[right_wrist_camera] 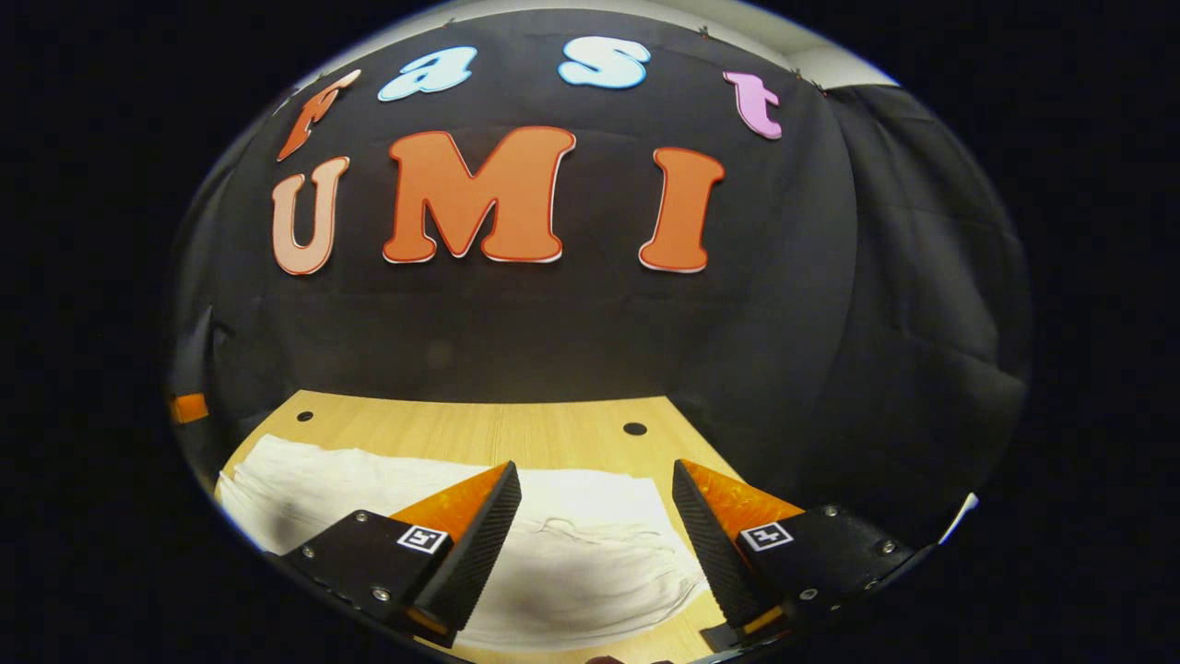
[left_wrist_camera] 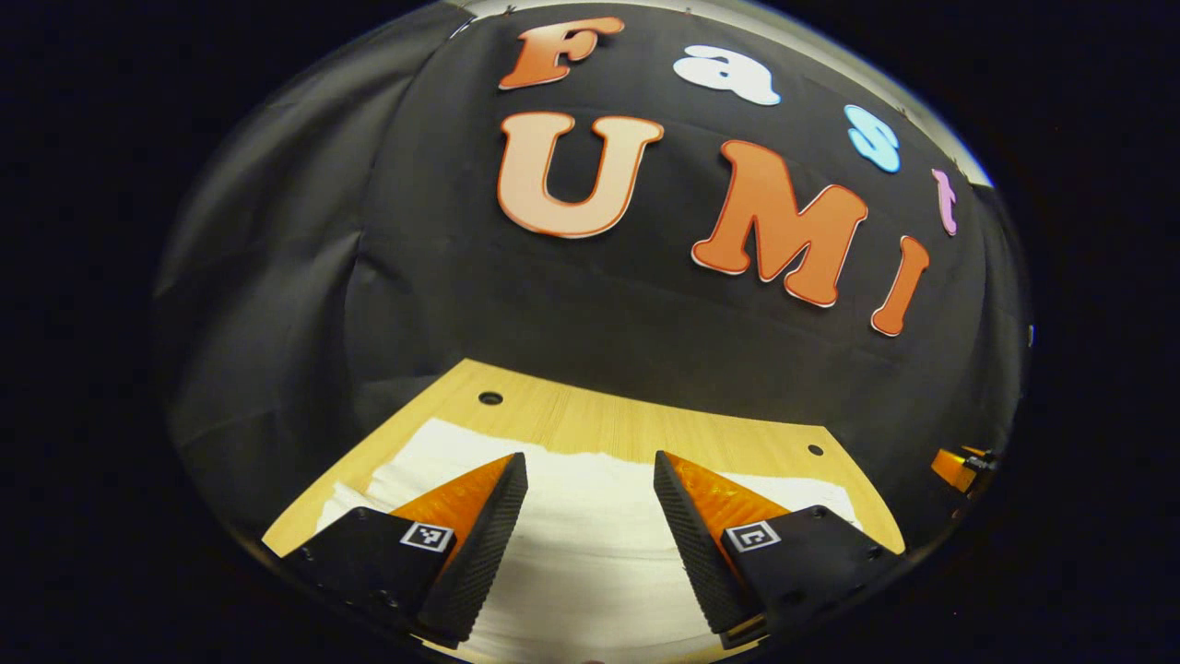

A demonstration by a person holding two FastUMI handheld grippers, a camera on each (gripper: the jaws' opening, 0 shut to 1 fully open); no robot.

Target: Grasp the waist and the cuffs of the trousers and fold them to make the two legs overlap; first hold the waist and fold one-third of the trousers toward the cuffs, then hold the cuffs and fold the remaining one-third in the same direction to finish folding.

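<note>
Both grippers — left gripper (left_wrist_camera: 590, 498), right gripper (right_wrist_camera: 597, 505) — hang spread apart, seemingly above white trousers (right_wrist_camera: 562, 563).

Black gripper bodies, silver screws, square coded markers, ribbed fingers (left_wrist_camera: 484, 544)

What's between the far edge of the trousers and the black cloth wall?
In the right gripper view, only bare wooden table with two small holes lies between the white trousers and the black cloth wall.
</note>
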